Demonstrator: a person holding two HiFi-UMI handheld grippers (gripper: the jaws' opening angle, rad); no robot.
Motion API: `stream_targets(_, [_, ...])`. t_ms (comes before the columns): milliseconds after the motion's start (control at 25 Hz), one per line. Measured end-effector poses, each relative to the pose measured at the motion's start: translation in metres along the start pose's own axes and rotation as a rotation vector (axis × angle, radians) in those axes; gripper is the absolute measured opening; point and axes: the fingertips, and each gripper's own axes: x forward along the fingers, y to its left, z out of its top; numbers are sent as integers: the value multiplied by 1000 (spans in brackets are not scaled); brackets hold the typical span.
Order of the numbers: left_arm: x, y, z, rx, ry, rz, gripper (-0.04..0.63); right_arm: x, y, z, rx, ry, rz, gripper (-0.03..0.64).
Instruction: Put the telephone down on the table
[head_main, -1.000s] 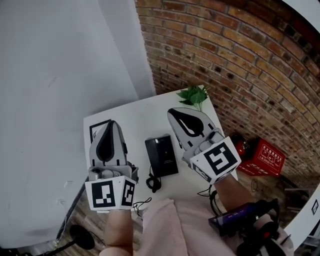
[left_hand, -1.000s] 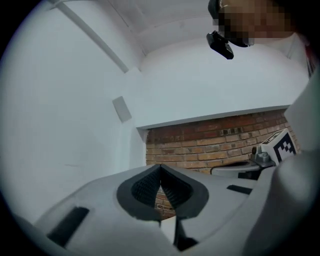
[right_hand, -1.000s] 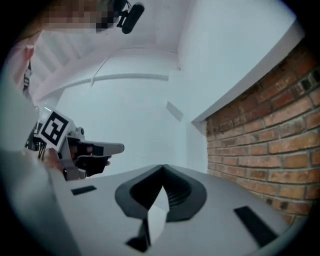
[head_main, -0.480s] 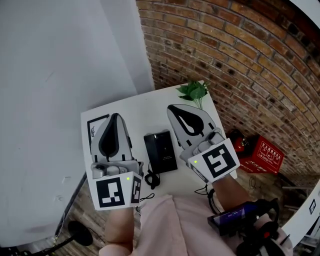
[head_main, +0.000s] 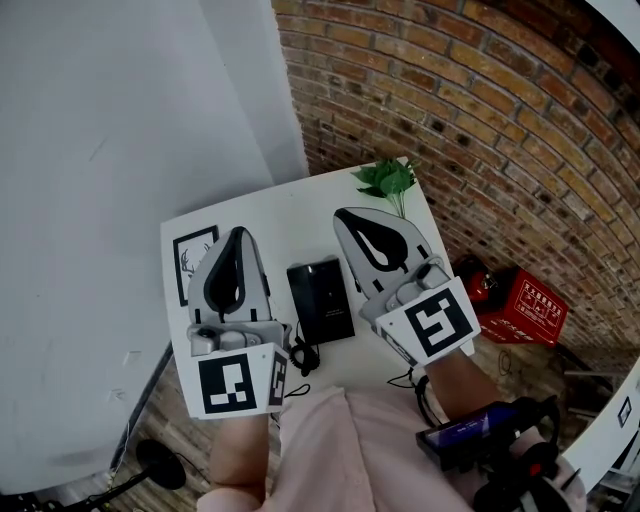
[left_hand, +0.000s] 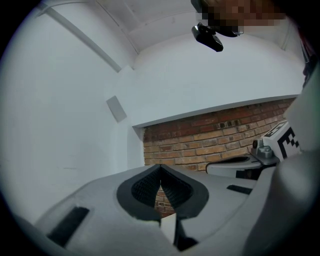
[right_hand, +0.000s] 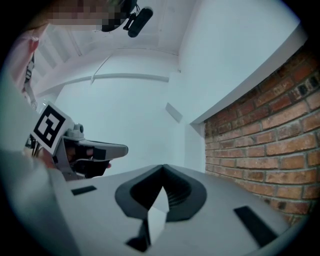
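A black telephone (head_main: 322, 300) lies flat on the small white table (head_main: 290, 220), its coiled cord (head_main: 303, 360) trailing off the near edge. My left gripper (head_main: 238, 236) hovers above the table just left of the phone, jaws shut and empty. On the phone's right, my right gripper (head_main: 347, 216) is held level, also shut with nothing in it. In the left gripper view the left gripper (left_hand: 159, 167) meets tip to tip against the brick wall. The right gripper view shows the right gripper (right_hand: 162, 168) closed the same way, facing wall and ceiling.
A framed picture (head_main: 190, 256) lies on the table's left side and a green plant (head_main: 388, 183) at its far right corner. A brick wall (head_main: 480, 130) stands behind, a white wall (head_main: 120, 180) to the left. A red crate (head_main: 528, 312) sits on the floor at right.
My left gripper has drifted slightly right and nearer, uncovering more of the framed picture. The right gripper and the telephone have kept still.
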Motion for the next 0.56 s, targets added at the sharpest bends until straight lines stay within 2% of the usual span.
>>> stream_targets(560, [0,-6,-5,19,14,-19,0,-2,-1,1,5,-6,-5,5])
